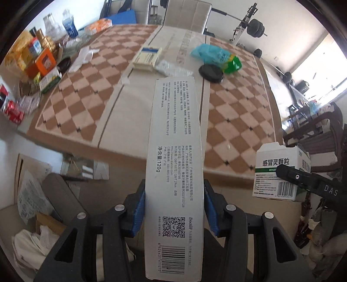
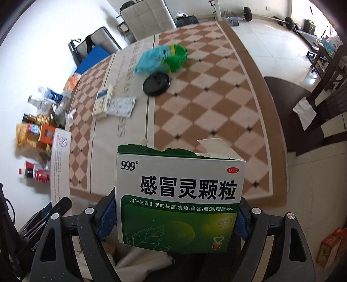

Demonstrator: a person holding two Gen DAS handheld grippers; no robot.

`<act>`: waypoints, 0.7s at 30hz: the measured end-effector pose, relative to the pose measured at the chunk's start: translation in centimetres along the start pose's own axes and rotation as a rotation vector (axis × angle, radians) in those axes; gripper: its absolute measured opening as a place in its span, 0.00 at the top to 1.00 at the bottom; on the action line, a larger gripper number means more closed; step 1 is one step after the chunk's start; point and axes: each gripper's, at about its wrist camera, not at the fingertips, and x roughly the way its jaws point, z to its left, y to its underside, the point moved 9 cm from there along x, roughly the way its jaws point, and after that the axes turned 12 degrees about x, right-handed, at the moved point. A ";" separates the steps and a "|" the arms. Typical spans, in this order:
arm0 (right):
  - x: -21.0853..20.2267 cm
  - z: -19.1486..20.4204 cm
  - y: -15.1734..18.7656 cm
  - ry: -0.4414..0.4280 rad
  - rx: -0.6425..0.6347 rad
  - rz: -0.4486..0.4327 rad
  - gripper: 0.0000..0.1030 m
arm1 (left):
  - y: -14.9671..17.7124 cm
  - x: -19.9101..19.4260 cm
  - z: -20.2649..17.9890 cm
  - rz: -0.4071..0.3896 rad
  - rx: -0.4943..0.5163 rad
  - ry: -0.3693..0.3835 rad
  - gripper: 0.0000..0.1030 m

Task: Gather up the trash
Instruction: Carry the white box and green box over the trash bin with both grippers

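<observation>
Surface: a table (image 1: pixel 86 102) under a brown-and-cream checked cloth with a pale lettered strip down the middle.
Room: pale tiled floor, white walls, a padded white chair (image 1: pixel 186 13) at the far end, barbell weights (image 1: pixel 257 27) behind it, a dark wooden chair (image 2: pixel 303 112) at the side.
On the table: a blue-and-green plastic bag (image 1: pixel 216 57) touching a black round lid (image 1: pixel 210 73); a cream and blue box (image 1: pixel 148 57) just beside a blister pack (image 1: pixel 171 68); bottles, cans and cartons crowded along the far-left edge.
Left gripper (image 1: pixel 174 208): blue pads clamped on the two long sides of a long white toothpaste box (image 1: pixel 174 162), held off the table near its near edge, barcode end toward the camera.
Right gripper (image 2: pixel 173 217): jaws clamped on a green-and-white medicine box (image 2: pixel 180 201) with a torn-open top, held in the air at the table's near edge.
Only in the left view: a floor pile of paper and cardboard (image 1: pixel 36 208) beneath the table edge; the medicine box's barcode side.
Only in the right view: the medicine box's printed front; white paper (image 2: pixel 304 112) on the dark chair seat; orange cartons (image 2: pixel 331 247) on the floor.
</observation>
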 end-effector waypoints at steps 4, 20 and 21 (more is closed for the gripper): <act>2.7 -2.6 7.2 0.037 -0.044 0.114 0.16 | 7.4 2.6 -0.8 0.109 -0.046 0.047 0.57; 26.5 -15.6 17.9 0.188 -0.016 0.298 0.16 | 15.7 30.7 0.3 0.426 -0.180 0.131 0.57; 28.4 -16.0 17.8 0.193 -0.017 0.296 0.16 | 15.5 32.6 0.6 0.434 -0.181 0.129 0.57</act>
